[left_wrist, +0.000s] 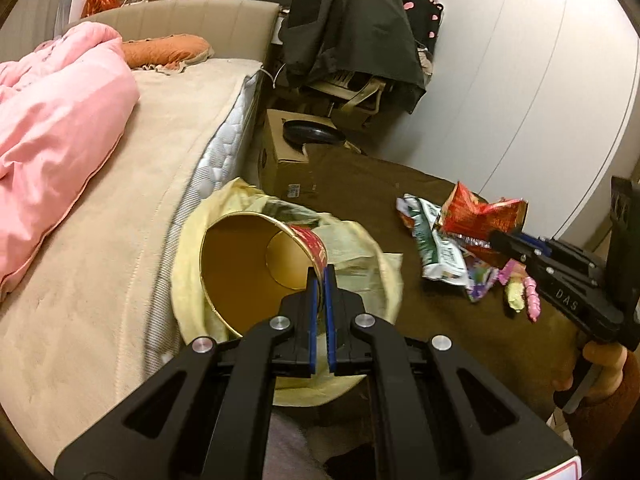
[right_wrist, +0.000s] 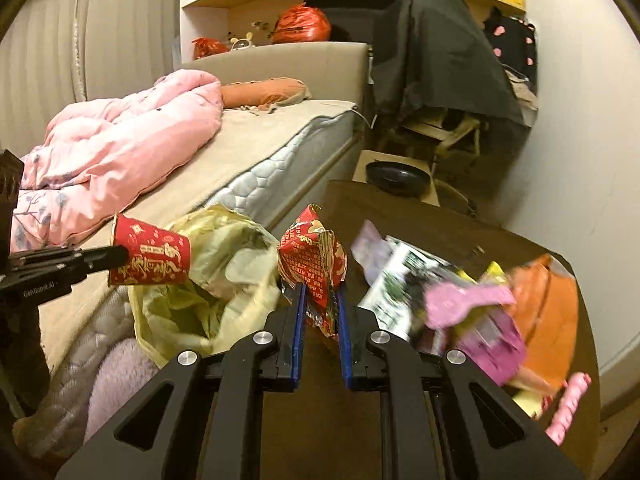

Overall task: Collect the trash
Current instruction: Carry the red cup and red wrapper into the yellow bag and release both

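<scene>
Left hand-held gripper [left_wrist: 320, 276] pinches cup [left_wrist: 256, 264] rim; right hand-held gripper [right_wrist: 320, 292] clamps red wrapper [right_wrist: 314, 256]; table litter [right_wrist: 472, 308] blurred.

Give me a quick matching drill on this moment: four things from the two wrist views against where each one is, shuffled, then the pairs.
Things:
1. red paper cup
2. red snack wrapper
3. yellow trash bag
4. pink quilt

Places:
A. heaped on the bed
B. pinched by its rim in the left claw
C. open beside the mattress edge
D. gripped in the right claw

Pairs: 1-B, 2-D, 3-C, 4-A
</scene>
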